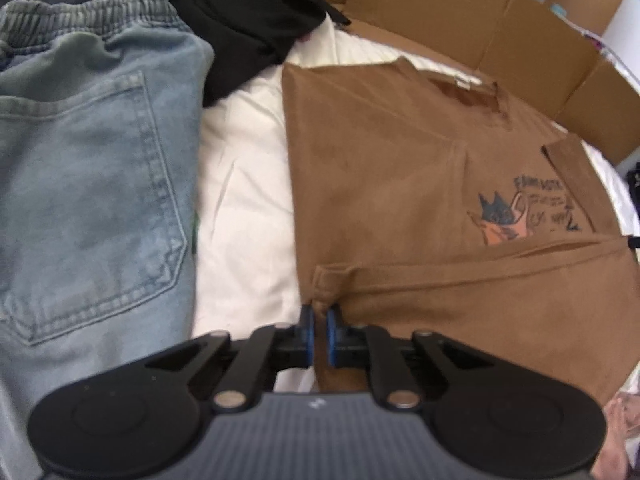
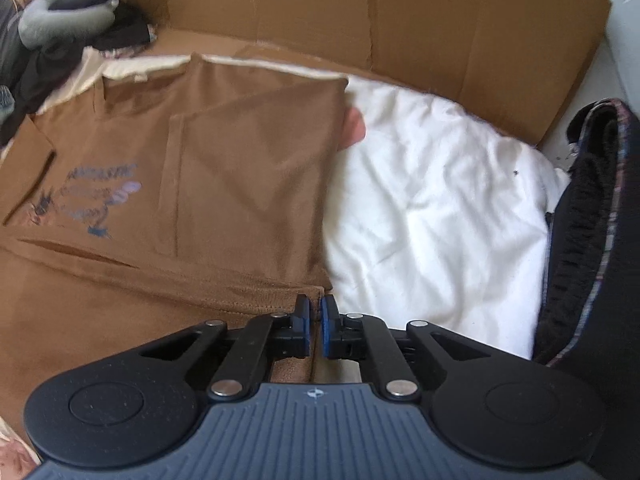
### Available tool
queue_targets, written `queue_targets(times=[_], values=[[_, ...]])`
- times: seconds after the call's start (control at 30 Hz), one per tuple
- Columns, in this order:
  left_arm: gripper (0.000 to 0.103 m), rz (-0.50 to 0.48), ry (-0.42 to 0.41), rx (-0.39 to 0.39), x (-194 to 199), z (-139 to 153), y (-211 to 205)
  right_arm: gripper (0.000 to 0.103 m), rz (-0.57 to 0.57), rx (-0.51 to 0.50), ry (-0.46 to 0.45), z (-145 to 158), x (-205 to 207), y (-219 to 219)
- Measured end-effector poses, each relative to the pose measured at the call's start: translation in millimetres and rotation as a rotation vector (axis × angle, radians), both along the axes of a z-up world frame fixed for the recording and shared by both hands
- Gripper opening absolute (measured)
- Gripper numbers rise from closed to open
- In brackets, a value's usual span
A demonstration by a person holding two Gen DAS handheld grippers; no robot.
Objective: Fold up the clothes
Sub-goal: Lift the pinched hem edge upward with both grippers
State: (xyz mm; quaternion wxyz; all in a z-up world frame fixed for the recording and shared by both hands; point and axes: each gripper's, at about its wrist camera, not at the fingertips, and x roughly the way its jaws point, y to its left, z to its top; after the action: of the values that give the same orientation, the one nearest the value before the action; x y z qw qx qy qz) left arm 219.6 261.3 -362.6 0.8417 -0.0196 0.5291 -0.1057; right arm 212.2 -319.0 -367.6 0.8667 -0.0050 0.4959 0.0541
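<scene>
Your left hand-held gripper (image 1: 319, 314) and right hand-held gripper (image 2: 315, 307) each pinch the brown T-shirt's (image 1: 400, 184) hem corners; its collar points away toward the cardboard (image 2: 400, 20).

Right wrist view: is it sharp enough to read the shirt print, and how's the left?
Right wrist view: soft and smeared, the print on the brown shirt unreadable, the white bedding nearly blown out. Left wrist view: slightly sharper, print still illegible, jeans stitching clear; fisheye bends the cardboard edges.
</scene>
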Motion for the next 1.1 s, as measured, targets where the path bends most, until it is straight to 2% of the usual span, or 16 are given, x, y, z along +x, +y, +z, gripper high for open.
queue_targets(times=[0.2, 0.33, 0.5, 0.63, 0.73, 0.8, 0.87, 0.93, 1.1], values=[[0.006, 0.012, -0.044, -0.039, -2, 25, 4, 0.003, -0.006, 0.003, -0.061, 27, -10, -4], [0.006, 0.038, -0.061, -0.058, 7, 33, 7, 0.003, -0.037, 0.014, -0.078, 33, -4, -7], [0.006, 0.027, -0.045, -0.032, 23, 22, 2, 0.003, -0.045, -0.007, -0.059, 19, 13, -3], [0.006, 0.028, -0.021, 0.000, 35, 2, -2, 0.004, -0.059, -0.013, -0.037, 0, 25, 1], [0.008, 0.034, 0.014, -0.007, 41, -12, -2, 0.006, -0.059, -0.020, -0.013, -14, 30, 4], [0.012, 0.035, 0.015, -0.014, 42, -14, 0, 0.015, -0.062, -0.018, -0.019, -17, 28, 5], [0.014, 0.019, 0.011, -0.023, 41, -14, 0, 0.038, -0.072, 0.009, -0.021, -17, 27, 2], [0.014, 0.008, 0.019, -0.025, 42, -16, -1, 0.048, -0.081, 0.027, -0.025, -18, 26, -1], [0.014, 0.019, 0.026, -0.026, 43, -18, -1, 0.048, -0.093, 0.070, -0.013, -20, 30, -5]])
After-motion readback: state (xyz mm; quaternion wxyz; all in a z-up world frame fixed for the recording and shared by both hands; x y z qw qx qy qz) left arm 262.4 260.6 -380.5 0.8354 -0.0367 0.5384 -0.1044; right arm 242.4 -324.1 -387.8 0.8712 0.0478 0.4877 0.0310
